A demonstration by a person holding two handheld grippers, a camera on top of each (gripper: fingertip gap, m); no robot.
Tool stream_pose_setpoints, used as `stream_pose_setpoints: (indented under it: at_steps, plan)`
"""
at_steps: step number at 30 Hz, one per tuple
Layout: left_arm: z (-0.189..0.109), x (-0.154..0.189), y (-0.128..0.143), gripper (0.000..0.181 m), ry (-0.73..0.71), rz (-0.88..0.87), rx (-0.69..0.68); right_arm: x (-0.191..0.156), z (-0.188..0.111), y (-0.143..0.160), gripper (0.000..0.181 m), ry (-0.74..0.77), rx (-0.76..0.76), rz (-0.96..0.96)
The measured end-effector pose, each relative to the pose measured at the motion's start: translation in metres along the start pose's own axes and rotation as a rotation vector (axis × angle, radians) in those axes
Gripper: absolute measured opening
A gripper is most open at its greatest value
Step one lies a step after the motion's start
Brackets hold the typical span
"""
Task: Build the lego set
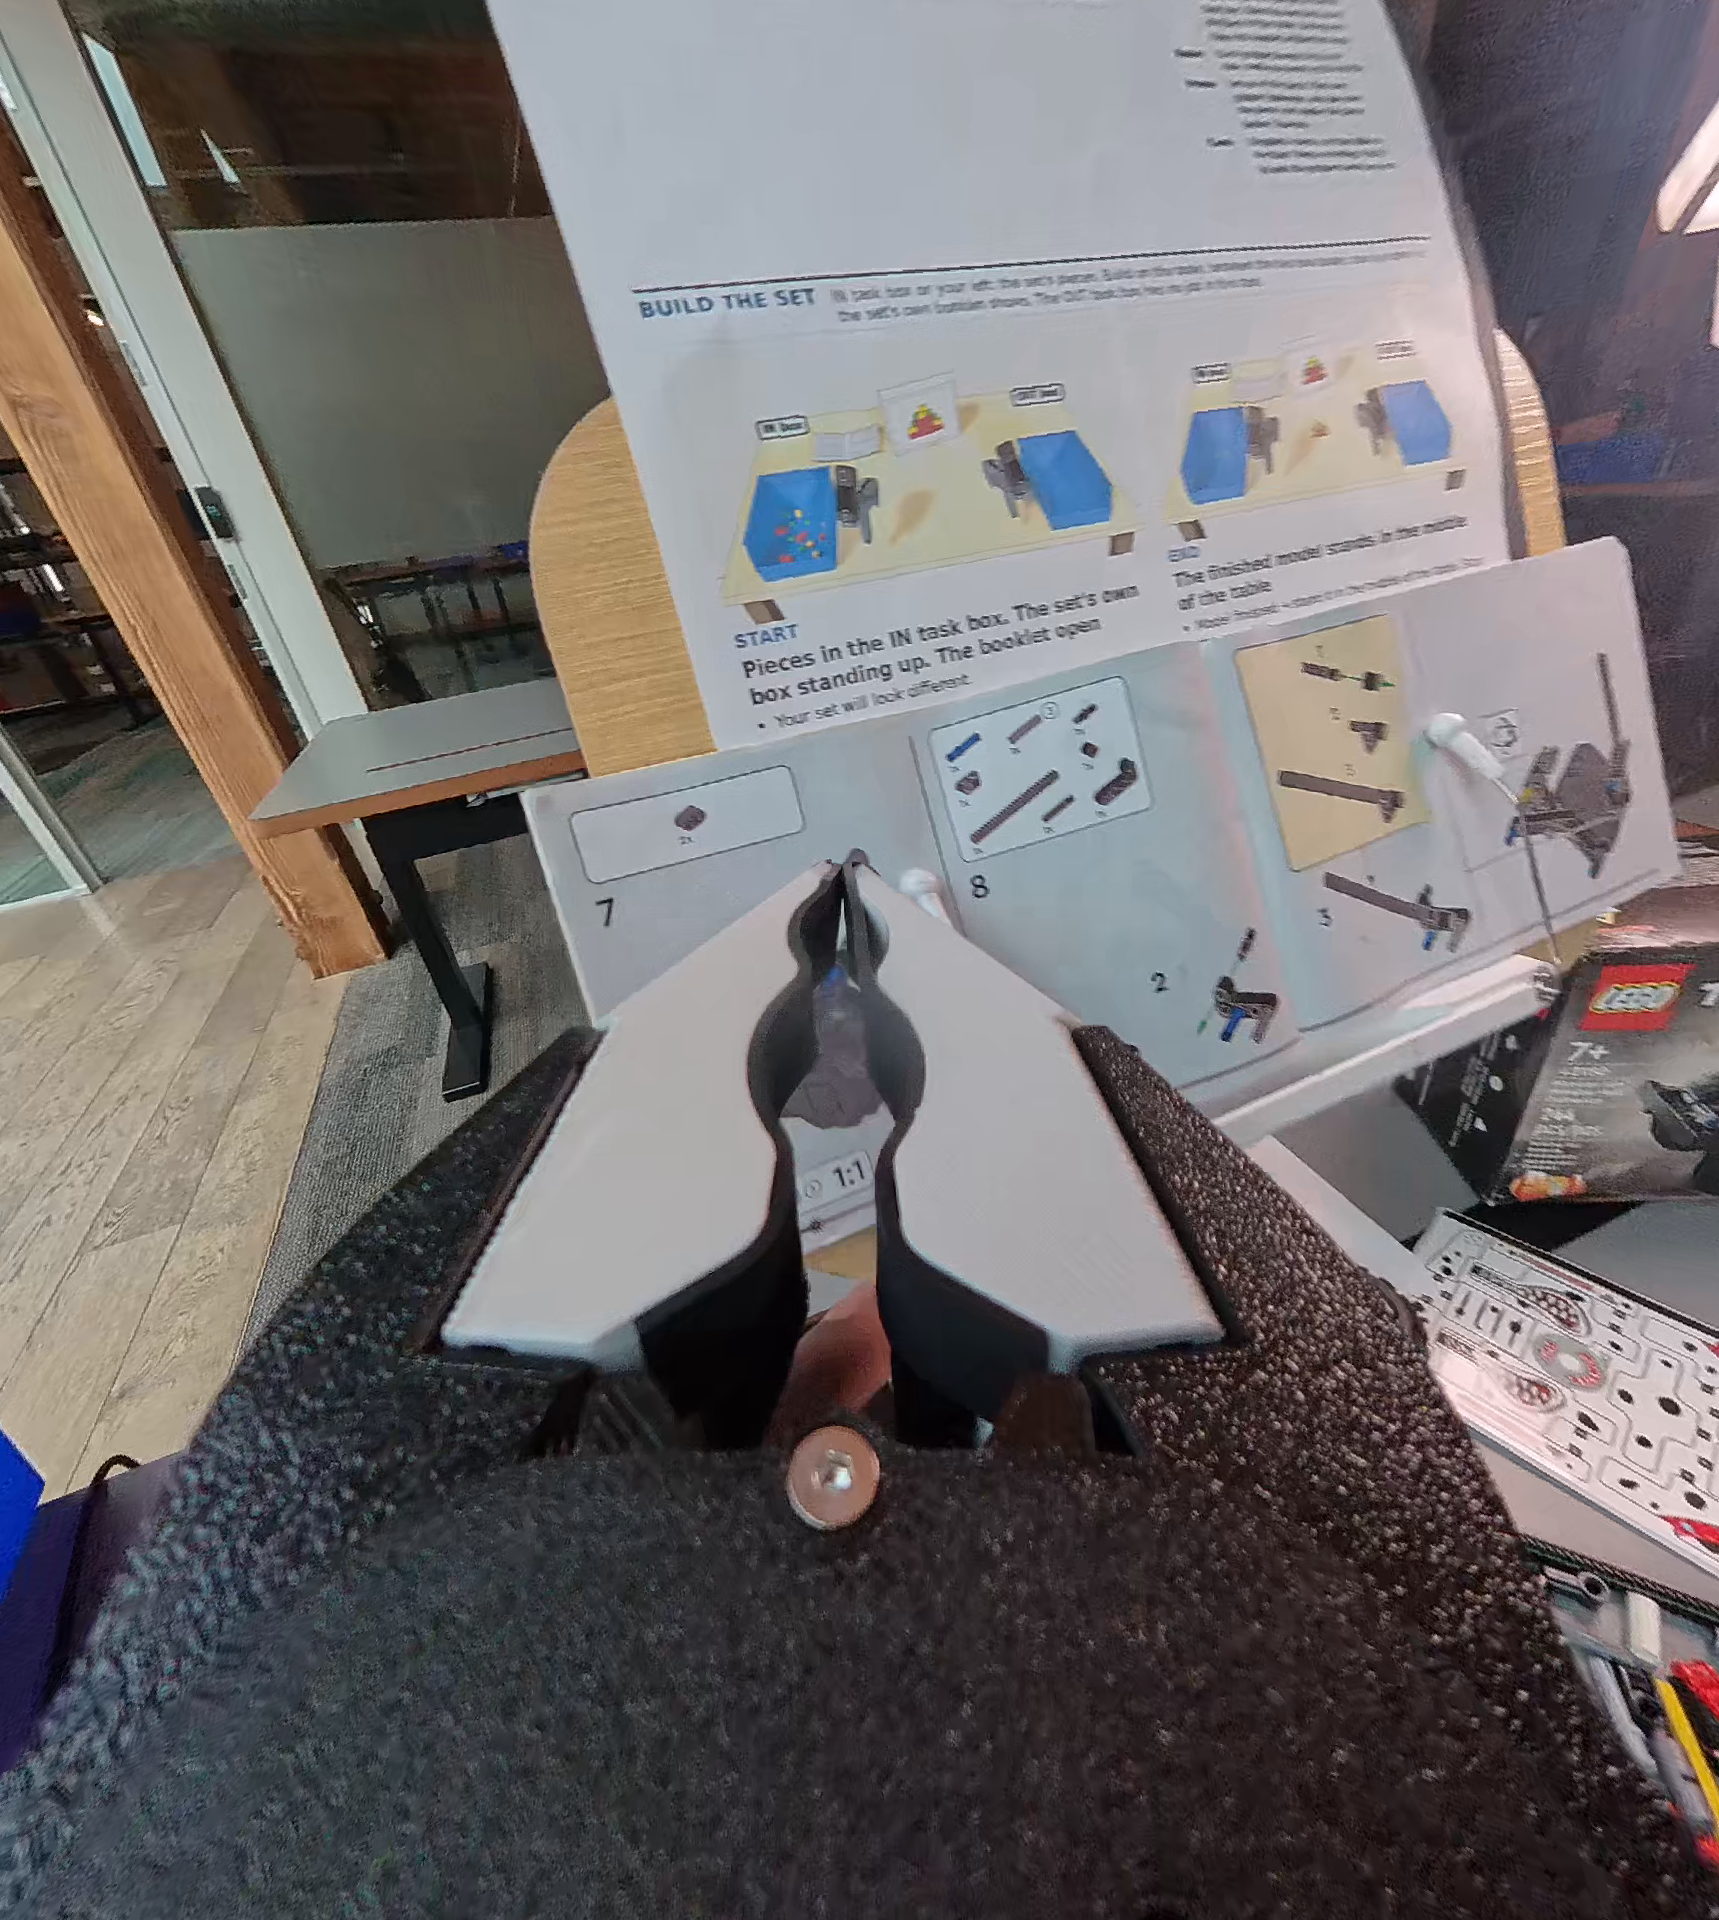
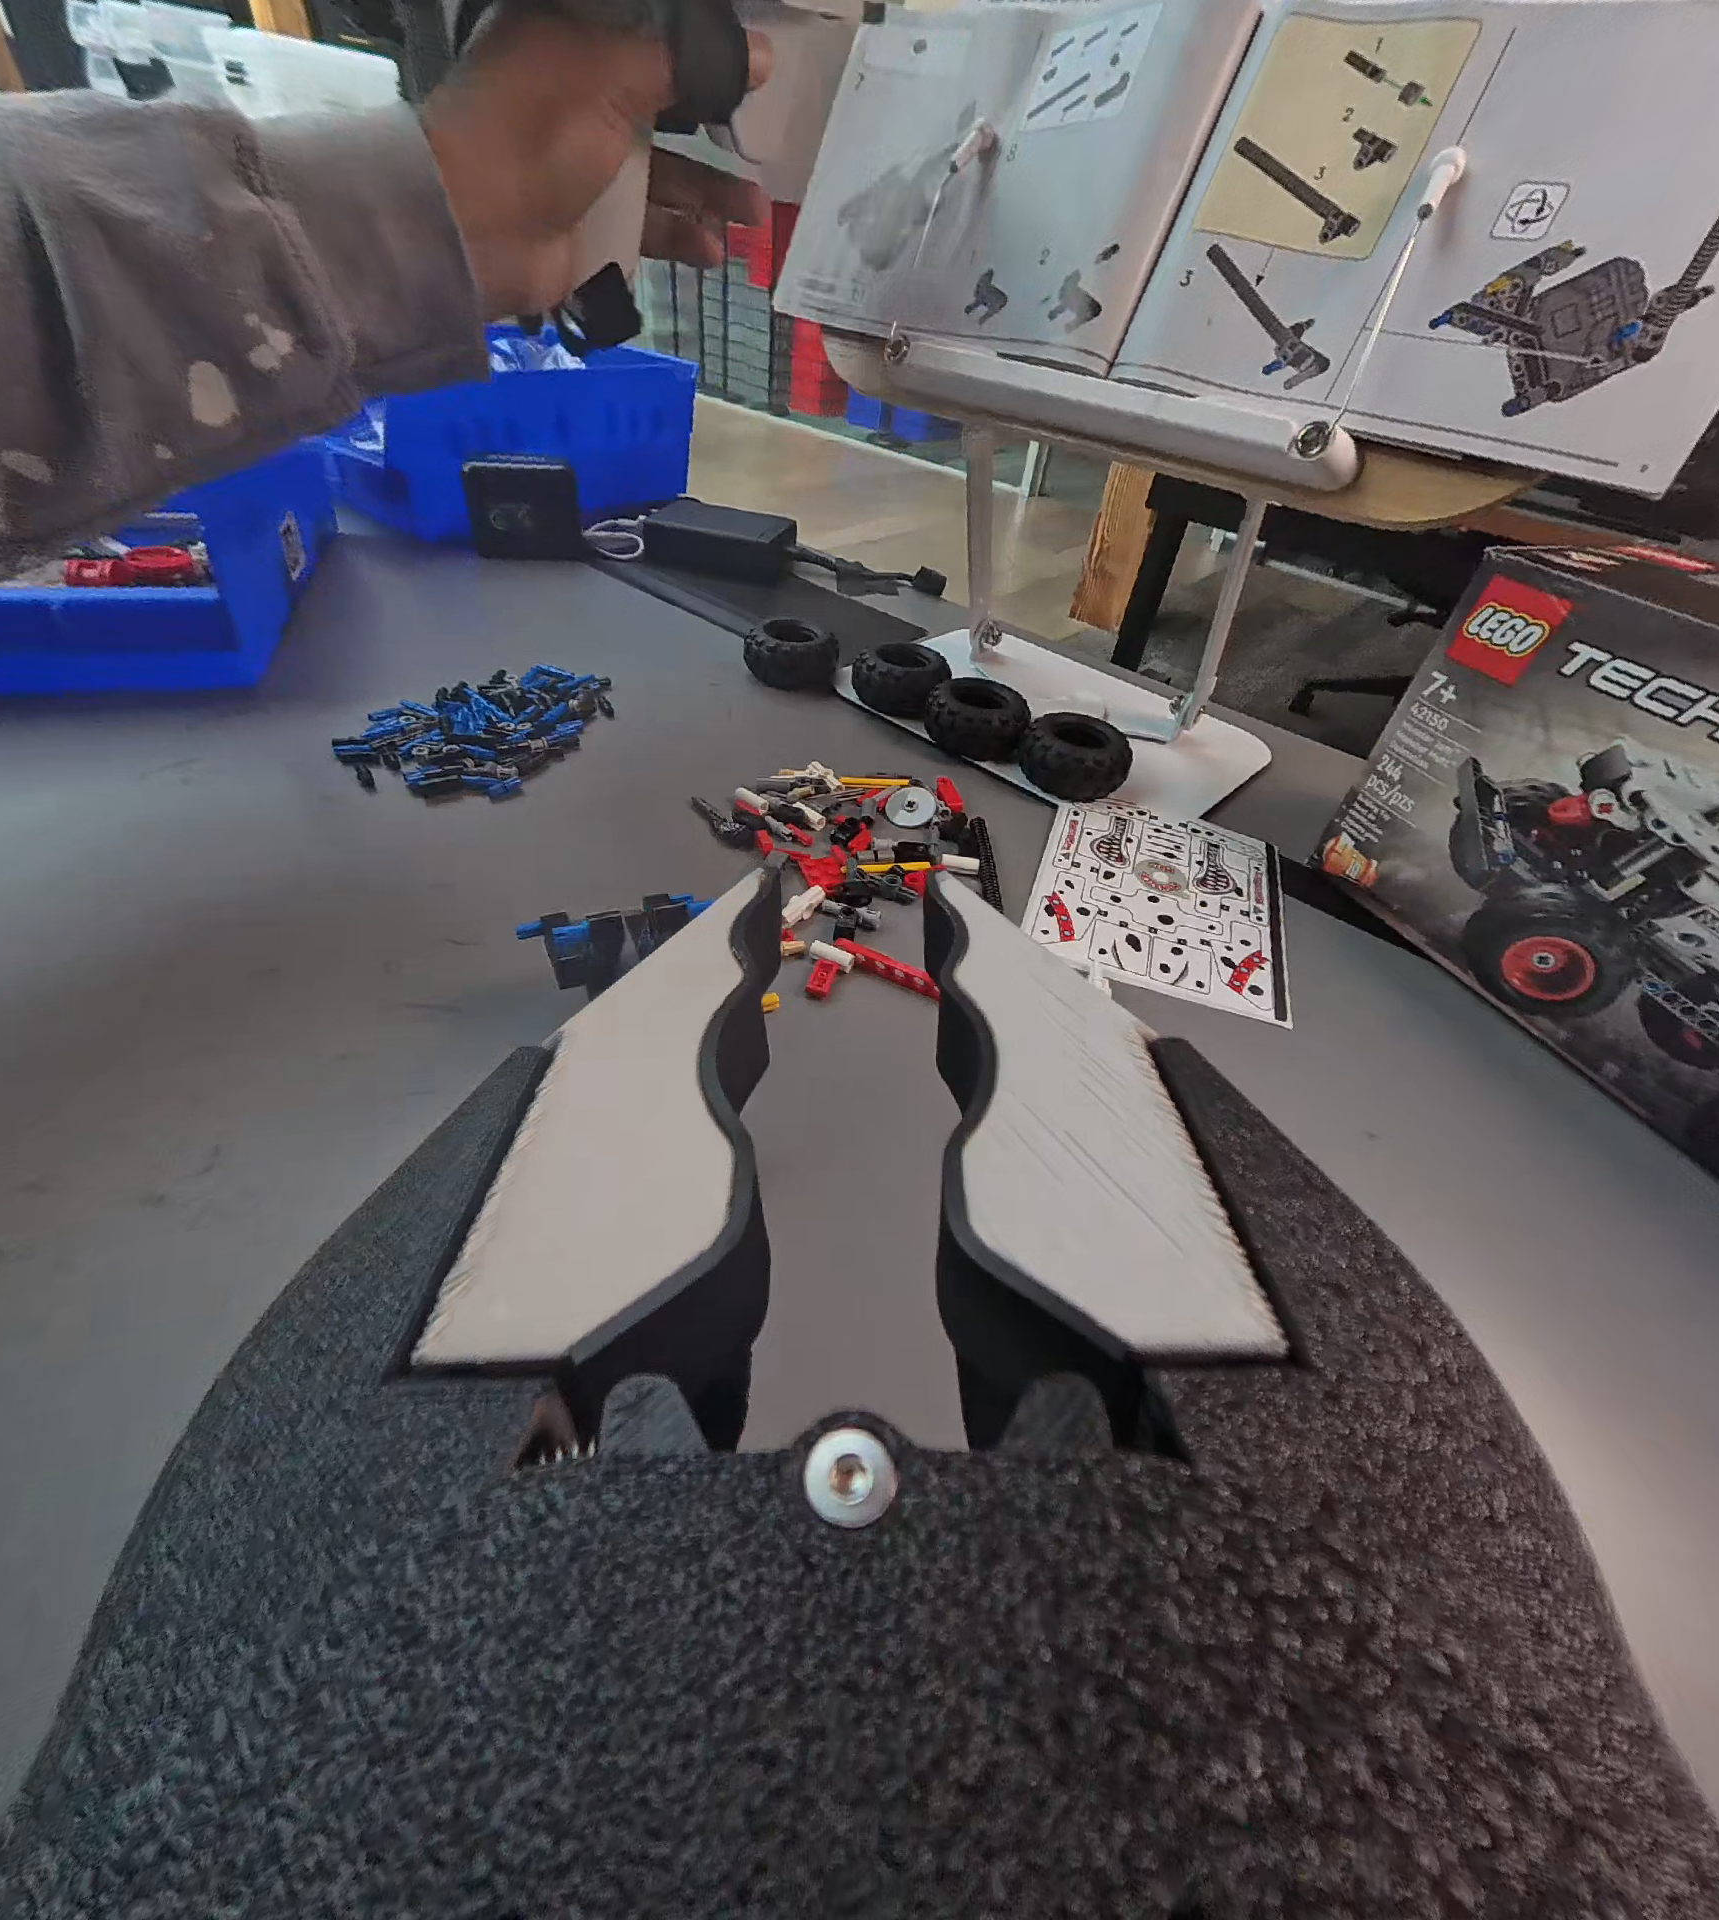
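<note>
My left gripper (image 1: 850,871) is raised in front of the open instruction booklet (image 1: 1094,831) on its stand. Its jaws are together, and a tiny dark bit shows at the tips; I cannot tell what it is. My right gripper (image 2: 850,894) is open and empty, low over the grey table (image 2: 211,1039). It points at a pile of small mixed red, black, grey and yellow parts (image 2: 855,862). A small black and blue sub-assembly (image 2: 606,935) stands just left of its left finger. A heap of blue and black pins (image 2: 476,732) lies farther left. The booklet (image 2: 1250,208) is up at the back.
Several black tyres (image 2: 938,696) lie on the stand's base. A sticker sheet (image 2: 1167,914) and the set's box (image 2: 1613,779) are at the right. Blue bins (image 2: 107,623) and a black adapter (image 2: 720,540) sit at the back left. A sleeved arm (image 2: 159,312) reaches over the bins. The tips of one gripper are about 40 centimetres away from the tips of the other.
</note>
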State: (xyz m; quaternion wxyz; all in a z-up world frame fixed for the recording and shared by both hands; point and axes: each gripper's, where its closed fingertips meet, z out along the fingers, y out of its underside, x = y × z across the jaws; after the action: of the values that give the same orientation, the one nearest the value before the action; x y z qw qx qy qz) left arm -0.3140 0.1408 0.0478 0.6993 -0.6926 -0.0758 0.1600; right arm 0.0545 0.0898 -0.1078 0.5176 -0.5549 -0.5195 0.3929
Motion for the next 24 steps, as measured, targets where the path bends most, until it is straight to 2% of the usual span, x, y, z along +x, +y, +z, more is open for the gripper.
stream_pose_setpoints:
  at_steps: [1, 4, 7, 11, 14, 18, 21, 24]
  plan:
    - [-0.012, 0.009, -0.002, 0.001, 0.013, 0.01, 0.016, 0.005, 0.0, 0.003, 0.025, 0.01, -0.005, 0.005]
    - [-0.059, 0.036, -0.003, 0.022, 0.057, 0.041, 0.055, 0.018, 0.001, 0.016, 0.017, 0.041, -0.06, 0.01]
    - [-0.113, 0.067, 0.008, 0.043, 0.146, 0.033, 0.04, 0.026, 0.009, 0.025, 0.014, 0.018, -0.127, 0.009]
    - [-0.181, 0.115, 0.041, 0.043, 0.309, -0.031, -0.034, 0.037, 0.038, 0.026, 0.01, -0.046, -0.23, -0.08]
    - [-0.223, 0.145, 0.063, 0.039, 0.385, -0.08, -0.082, 0.033, 0.073, 0.034, 0.011, -0.183, -0.348, -0.109]
    - [-0.253, 0.169, 0.1, 0.039, 0.399, -0.161, -0.144, 0.038, 0.119, 0.055, 0.012, -0.304, -0.503, -0.205]
    - [-0.256, 0.174, 0.132, 0.036, 0.389, -0.183, -0.192, 0.048, 0.145, 0.068, 0.006, -0.342, -0.596, -0.216]
    - [-0.257, 0.18, 0.142, 0.037, 0.432, -0.216, -0.235, 0.043, 0.156, 0.074, 0.003, -0.398, -0.667, -0.195]
